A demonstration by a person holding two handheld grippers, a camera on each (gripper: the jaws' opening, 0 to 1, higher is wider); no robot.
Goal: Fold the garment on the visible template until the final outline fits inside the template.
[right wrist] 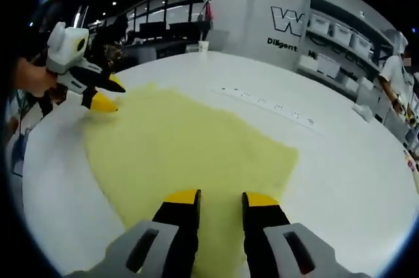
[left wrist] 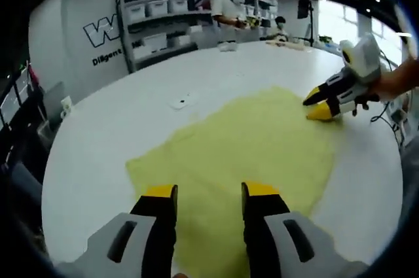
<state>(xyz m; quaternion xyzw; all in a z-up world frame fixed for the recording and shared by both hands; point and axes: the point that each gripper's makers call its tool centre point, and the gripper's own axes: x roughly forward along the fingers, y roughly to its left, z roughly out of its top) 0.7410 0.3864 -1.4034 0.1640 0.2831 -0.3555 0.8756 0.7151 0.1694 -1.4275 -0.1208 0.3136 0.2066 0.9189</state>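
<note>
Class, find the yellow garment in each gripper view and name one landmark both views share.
Left gripper view: the yellow garment spreads over the centre, reaching the near jaws.
Right gripper view: the garment spreads from the upper left to the bottom centre.
Shared landmark: the shelf of bins beside the wall lettering.

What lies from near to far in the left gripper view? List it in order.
Left gripper → yellow garment → small white object on the table → white table → shelving with storage bins.
</note>
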